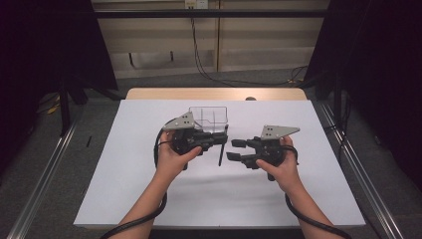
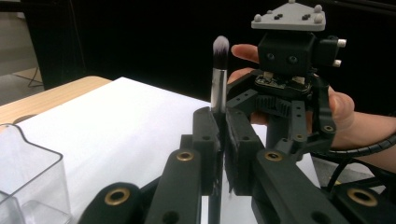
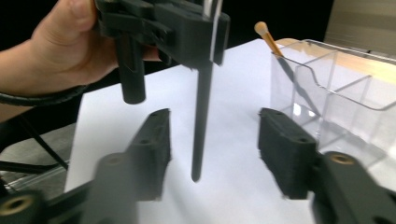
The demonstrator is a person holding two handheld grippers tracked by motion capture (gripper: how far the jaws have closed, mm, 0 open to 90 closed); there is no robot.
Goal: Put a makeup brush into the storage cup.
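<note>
Makeup brush (image 2: 219, 74) upright: grey-white bristle tip, silver ferrule, slim black handle; left gripper (image 2: 223, 140) clamps it, right gripper (image 3: 212, 140) parted, clear of handle

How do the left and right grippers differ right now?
The left gripper is shut on the makeup brush; the right gripper stands open, its pads clear of the brush handle hanging between them. In the high view the left gripper sits by the clear organizer; the right gripper sits farther off. Both are black, two-jawed and hand-held.
</note>
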